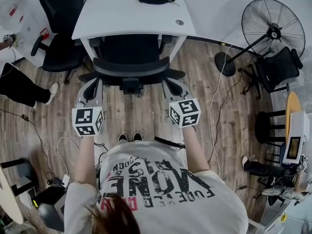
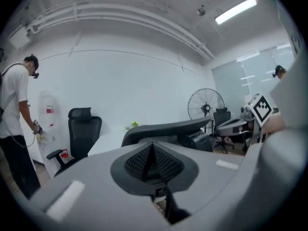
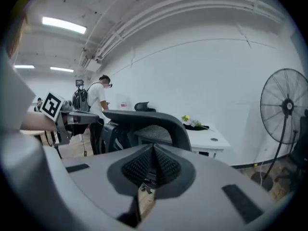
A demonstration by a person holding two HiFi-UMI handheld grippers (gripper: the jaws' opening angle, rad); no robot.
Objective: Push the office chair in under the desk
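The office chair [image 1: 130, 69] faces the desk [image 1: 131, 13], backrest crosswise (seat partly beneath it). The left gripper [image 1: 92, 86] and right gripper [image 1: 171, 86] hover behind, both closed and empty.

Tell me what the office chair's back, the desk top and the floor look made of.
Office chair back: black mesh in a matte plastic frame, weave visible. Desk top: smooth white laminate, probably; faint sheen. Floor: wood-look planks, grain and seams showing; wood or vinyl unclear.
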